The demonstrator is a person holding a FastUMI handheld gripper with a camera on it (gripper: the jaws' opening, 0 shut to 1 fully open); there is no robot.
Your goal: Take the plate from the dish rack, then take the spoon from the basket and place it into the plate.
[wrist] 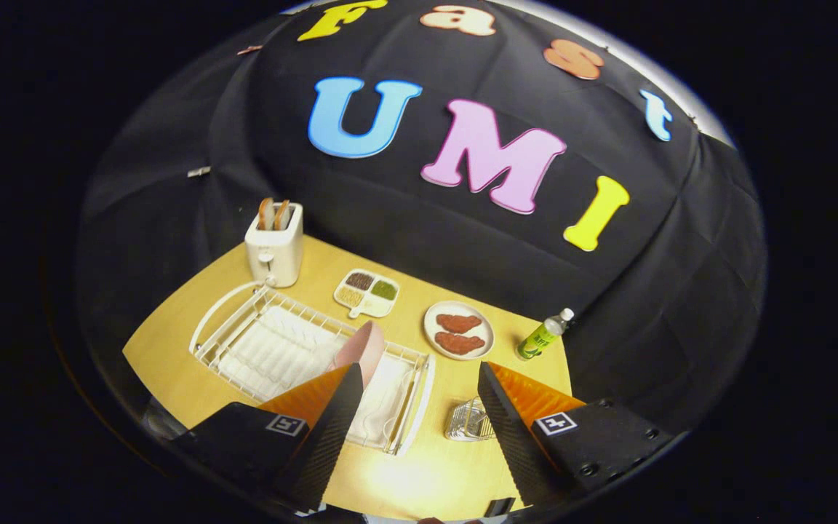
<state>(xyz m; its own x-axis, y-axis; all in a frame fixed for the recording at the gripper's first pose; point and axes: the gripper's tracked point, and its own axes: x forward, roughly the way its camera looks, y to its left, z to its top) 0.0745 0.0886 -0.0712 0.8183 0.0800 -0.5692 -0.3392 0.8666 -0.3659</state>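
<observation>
A pink plate (365, 348) stands on edge in the white wire dish rack (244, 342), just beyond my left fingertip. A small wire basket (468, 421) sits on the yellow table beside my right finger, partly hidden by it; I cannot make out the spoon inside. My gripper (419, 375) hovers above the table with its fingers wide apart and nothing between them. Only tabletop and the rack's near end lie in the gap.
A white toaster (274, 247) with bread stands beyond the rack. A divided tray (366, 292) of grains, a white plate with two brown pieces (458, 330) and a green bottle (541, 336) sit along the back of the table (426, 466).
</observation>
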